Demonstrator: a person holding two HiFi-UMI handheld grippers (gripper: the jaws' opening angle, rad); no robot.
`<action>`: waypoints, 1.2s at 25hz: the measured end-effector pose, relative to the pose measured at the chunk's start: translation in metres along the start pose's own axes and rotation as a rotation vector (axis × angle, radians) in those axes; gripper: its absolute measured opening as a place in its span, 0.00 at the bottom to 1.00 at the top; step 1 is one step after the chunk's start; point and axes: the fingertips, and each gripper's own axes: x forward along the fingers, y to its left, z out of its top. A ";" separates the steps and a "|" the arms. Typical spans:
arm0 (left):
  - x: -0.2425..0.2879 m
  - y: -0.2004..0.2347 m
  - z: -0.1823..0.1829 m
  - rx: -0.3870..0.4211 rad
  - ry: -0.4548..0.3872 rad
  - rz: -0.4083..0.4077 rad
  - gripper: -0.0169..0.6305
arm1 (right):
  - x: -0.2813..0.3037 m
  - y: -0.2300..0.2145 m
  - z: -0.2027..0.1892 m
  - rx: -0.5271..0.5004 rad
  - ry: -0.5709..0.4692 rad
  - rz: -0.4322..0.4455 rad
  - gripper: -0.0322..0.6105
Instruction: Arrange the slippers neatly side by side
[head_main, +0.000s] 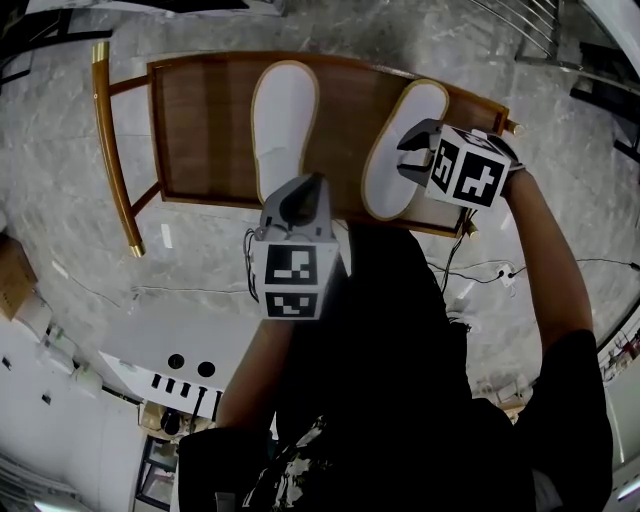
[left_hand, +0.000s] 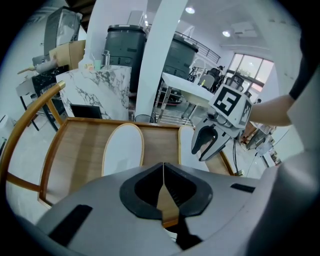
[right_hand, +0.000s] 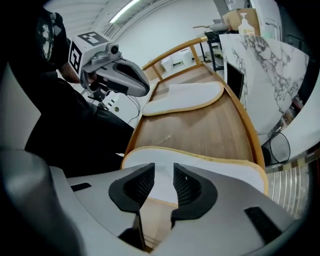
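Two white slippers with tan edging lie on a wooden seat (head_main: 210, 130). The left slipper (head_main: 283, 125) lies lengthwise; the right slipper (head_main: 392, 165) is angled, its far end leaning right. My left gripper (head_main: 305, 190) hovers shut and empty over the seat's near edge, just behind the left slipper (left_hand: 122, 150). My right gripper (head_main: 408, 152) stands open above the right slipper (right_hand: 200, 170), with its jaws to either side of the near rim and not pressing on it. In the left gripper view the right gripper (left_hand: 205, 142) hangs over the right slipper (left_hand: 189, 150). The left gripper (right_hand: 125, 80) appears beside the other slipper (right_hand: 185, 97).
The seat has a curved golden wood rail (head_main: 108, 150) on its left side. Grey marbled floor surrounds it. Cables (head_main: 500, 270) trail on the floor at the right, and a white box with holes (head_main: 160, 370) sits at the lower left. A marble-patterned panel (right_hand: 265, 70) stands beyond the seat.
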 end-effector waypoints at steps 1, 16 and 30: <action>0.000 -0.001 0.001 0.001 -0.002 0.000 0.04 | 0.000 0.000 0.002 -0.011 -0.001 0.006 0.21; 0.000 0.013 0.001 -0.026 0.002 0.043 0.04 | 0.006 0.008 0.004 -0.014 0.039 0.117 0.06; -0.015 0.007 -0.004 0.014 -0.016 0.035 0.04 | -0.020 0.004 0.021 0.374 -0.330 -0.150 0.06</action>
